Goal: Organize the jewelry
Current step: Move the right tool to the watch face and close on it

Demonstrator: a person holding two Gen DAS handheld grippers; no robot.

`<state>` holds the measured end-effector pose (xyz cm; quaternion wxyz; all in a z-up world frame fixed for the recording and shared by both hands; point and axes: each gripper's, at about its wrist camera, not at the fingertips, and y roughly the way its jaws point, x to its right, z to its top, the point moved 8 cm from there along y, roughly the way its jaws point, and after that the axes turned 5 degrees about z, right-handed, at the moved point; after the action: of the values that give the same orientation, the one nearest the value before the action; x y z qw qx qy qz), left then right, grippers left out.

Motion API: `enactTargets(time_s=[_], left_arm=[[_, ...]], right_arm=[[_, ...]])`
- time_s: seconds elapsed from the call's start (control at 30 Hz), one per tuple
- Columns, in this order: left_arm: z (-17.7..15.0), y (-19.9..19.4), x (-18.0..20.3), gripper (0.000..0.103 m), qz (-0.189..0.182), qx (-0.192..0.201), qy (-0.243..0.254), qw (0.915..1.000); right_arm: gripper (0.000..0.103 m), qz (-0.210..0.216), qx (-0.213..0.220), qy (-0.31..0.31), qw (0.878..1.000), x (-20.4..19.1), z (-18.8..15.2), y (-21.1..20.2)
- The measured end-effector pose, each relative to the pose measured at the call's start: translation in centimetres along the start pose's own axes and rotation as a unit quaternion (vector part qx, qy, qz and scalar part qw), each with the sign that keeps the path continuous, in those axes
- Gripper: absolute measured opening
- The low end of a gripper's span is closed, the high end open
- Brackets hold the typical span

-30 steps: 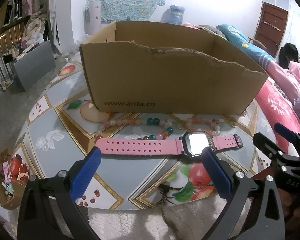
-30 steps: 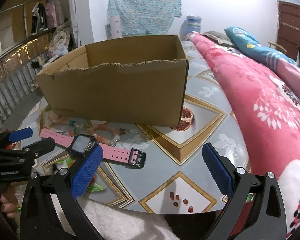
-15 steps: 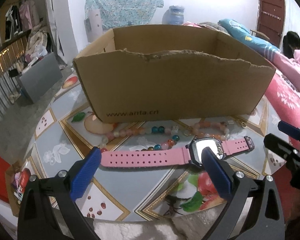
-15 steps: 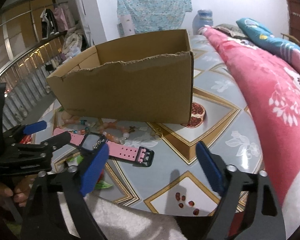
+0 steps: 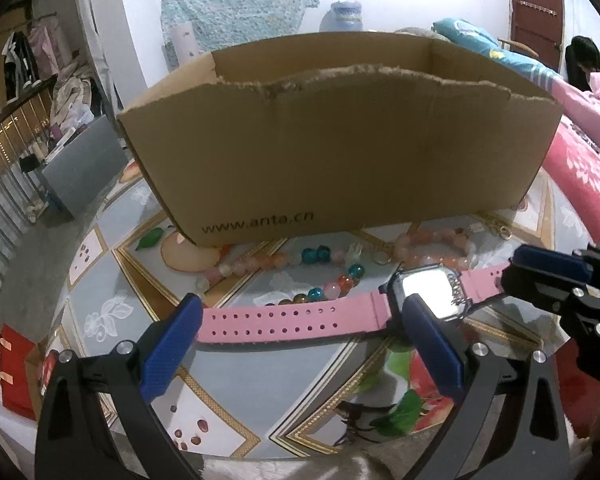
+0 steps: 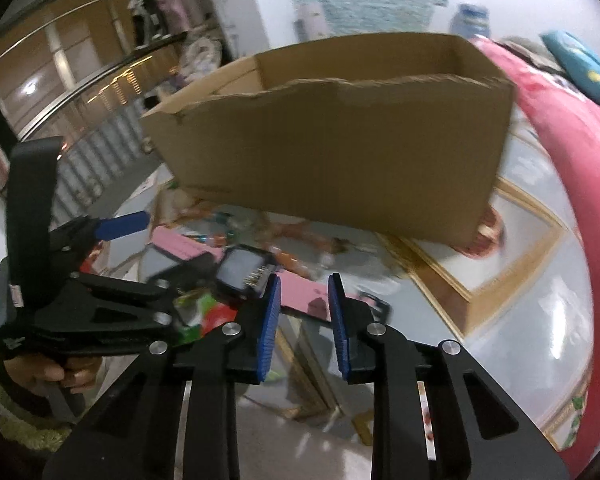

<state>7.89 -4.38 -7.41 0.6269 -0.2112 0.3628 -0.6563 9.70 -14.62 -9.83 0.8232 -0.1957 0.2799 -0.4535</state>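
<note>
Nearest the left camera, left gripper (image 5: 300, 328) stands wide open over the pink watch (image 5: 324, 318), pads clear of it. Right gripper (image 6: 302, 308) is closing around the buckle-end strap; contact unclear. Watch lies flat on the patterned table (image 5: 228, 384). Bead bracelets (image 5: 312, 260) lie behind it, then the cardboard box (image 5: 340, 144).

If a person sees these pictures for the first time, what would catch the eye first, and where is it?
Probably the pink watch, lying flat on the patterned table in front of the big torn cardboard box. Colourful beads lie between watch and box. The right gripper is closing around the watch's strap end, while the left gripper stands open over it.
</note>
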Motion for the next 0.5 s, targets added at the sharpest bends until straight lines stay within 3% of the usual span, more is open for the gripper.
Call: enactTargets(time_s=[0.5], left_arm=[[-0.3, 0.5, -0.8, 0.097, -0.029, 0.007, -0.011, 0.9995]], right_arm=[[0.023, 0.04, -0.04, -0.103, 0.993, -3.2, 1.2, 3.1]])
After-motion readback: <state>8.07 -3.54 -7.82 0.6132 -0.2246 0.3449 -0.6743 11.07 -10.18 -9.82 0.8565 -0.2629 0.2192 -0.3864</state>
